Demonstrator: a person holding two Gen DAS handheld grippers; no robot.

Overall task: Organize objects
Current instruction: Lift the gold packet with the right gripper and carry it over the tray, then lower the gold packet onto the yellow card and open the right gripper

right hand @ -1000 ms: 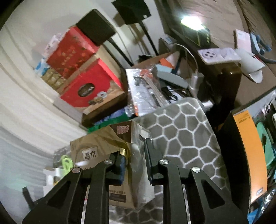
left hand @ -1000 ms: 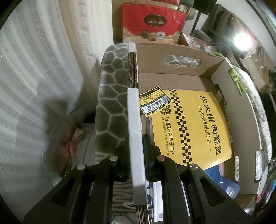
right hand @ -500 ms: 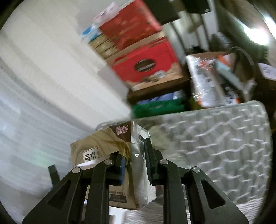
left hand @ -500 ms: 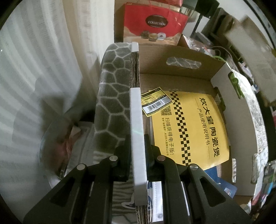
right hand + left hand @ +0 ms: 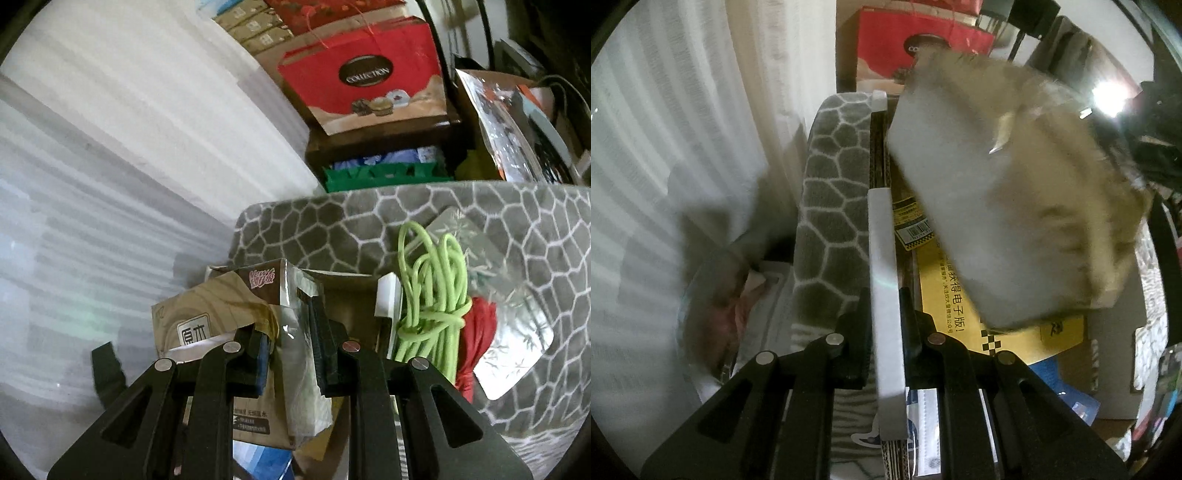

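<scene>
My left gripper (image 5: pixel 882 314) is shut on the white-edged left wall of an open cardboard box (image 5: pixel 881 258). A yellow manual (image 5: pixel 945 295) lies flat inside the box. My right gripper (image 5: pixel 290 354) is shut on a brown soft tissue pack (image 5: pixel 221 317). In the left wrist view the tissue pack (image 5: pixel 1015 192) is blurred and hangs over the box, covering most of its inside.
A grey honeycomb-pattern cushion (image 5: pixel 332 229) lies under and around the box. A green cord bundle (image 5: pixel 432 295) and a red item (image 5: pixel 476 339) lie at the box's right edge. A red gift bag (image 5: pixel 362 74) stands behind. White curtain is on the left.
My right gripper has swung the tissue pack over the box; it now fills the left wrist view. The left gripper keeps its hold on the box wall.
</scene>
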